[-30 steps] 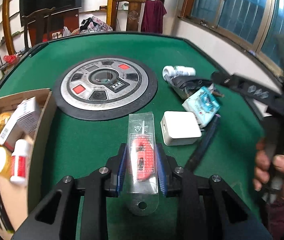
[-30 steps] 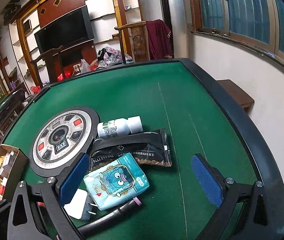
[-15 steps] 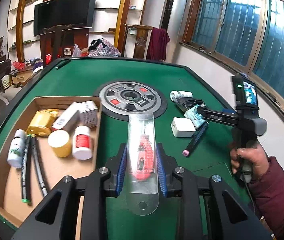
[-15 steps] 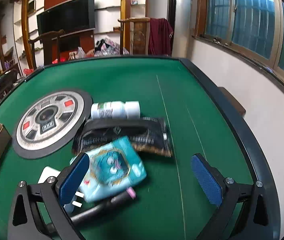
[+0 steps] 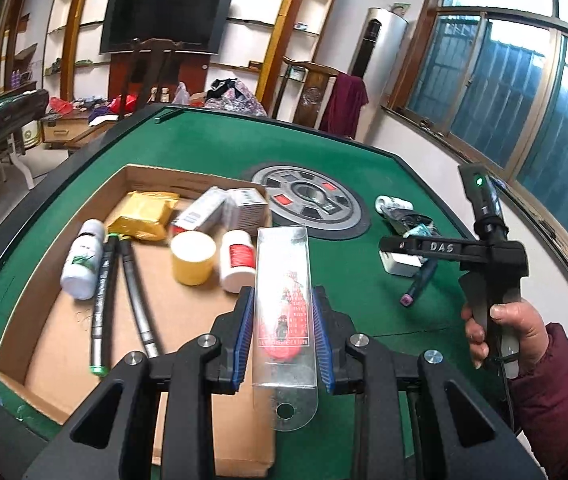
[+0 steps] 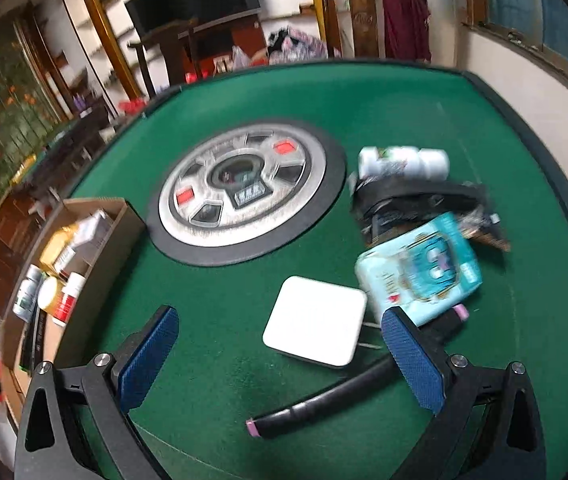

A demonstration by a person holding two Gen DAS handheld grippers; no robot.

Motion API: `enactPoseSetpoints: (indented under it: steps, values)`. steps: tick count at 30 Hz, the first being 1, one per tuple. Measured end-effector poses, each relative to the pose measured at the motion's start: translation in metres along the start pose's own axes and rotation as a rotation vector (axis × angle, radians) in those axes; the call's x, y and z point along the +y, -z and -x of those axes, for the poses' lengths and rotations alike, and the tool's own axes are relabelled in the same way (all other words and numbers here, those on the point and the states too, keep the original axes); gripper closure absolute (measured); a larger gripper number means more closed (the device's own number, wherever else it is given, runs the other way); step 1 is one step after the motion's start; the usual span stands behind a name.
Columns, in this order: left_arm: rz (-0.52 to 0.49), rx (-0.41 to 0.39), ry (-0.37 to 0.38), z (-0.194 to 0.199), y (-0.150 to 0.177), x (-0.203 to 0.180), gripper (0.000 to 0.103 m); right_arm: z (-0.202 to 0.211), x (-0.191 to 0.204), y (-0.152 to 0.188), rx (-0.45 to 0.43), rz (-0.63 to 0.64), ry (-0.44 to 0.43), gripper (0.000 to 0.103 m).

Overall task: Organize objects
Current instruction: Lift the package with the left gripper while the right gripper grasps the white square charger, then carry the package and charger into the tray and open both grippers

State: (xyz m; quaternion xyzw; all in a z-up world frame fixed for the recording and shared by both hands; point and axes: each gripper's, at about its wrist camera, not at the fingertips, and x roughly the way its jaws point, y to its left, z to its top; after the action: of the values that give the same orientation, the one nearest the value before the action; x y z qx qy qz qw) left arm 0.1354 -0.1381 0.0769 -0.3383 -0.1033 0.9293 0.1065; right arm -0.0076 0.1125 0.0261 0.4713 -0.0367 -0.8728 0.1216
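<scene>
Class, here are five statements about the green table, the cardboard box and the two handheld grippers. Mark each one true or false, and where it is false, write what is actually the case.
1. The left gripper grips a clear plastic packet with something red inside. True.
2. The right gripper is clamped on the white square adapter. False: its jaws stand wide open and the adapter lies on the felt between them.
3. The yellow-lidded jar is inside the cardboard box. True.
4. The light blue tissue pack is in the box. False: it lies on the green table.
5. The black pen lies on the table. True.
</scene>
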Motion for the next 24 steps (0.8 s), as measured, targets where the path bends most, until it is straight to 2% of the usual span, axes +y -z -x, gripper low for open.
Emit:
enactPoseSetpoints:
  steps: [5, 7, 11, 16, 18, 20, 24]
  values:
    - [0.025, 0.004, 0.004, 0.002, 0.004, 0.015, 0.076, -0.012, 0.009, -0.001, 0.016, 0.031, 0.117, 0.011]
    - [0.032, 0.008, 0.007, 0.001, 0.005, 0.018, 0.076, -0.014, 0.012, -0.002, 0.022, 0.050, 0.163, 0.018]
    - [0.043, 0.015, 0.012, 0.000, 0.007, 0.023, 0.076, -0.017, 0.016, -0.005, 0.036, 0.089, 0.275, 0.047]
    - [0.051, 0.013, 0.014, 0.002, 0.008, 0.026, 0.076, -0.015, 0.014, -0.006, 0.048, 0.096, 0.258, 0.049]
    - [0.056, 0.013, 0.012, 0.003, 0.008, 0.029, 0.076, -0.012, 0.009, -0.005, 0.043, 0.066, 0.211, 0.049]
    - [0.067, 0.014, 0.012, 0.004, 0.008, 0.032, 0.076, -0.007, 0.002, -0.006, 0.032, 0.010, 0.125, 0.049]
    - [0.080, 0.012, 0.000, 0.007, 0.007, 0.039, 0.076, 0.002, 0.004, -0.004, 0.016, -0.017, 0.045, 0.049]
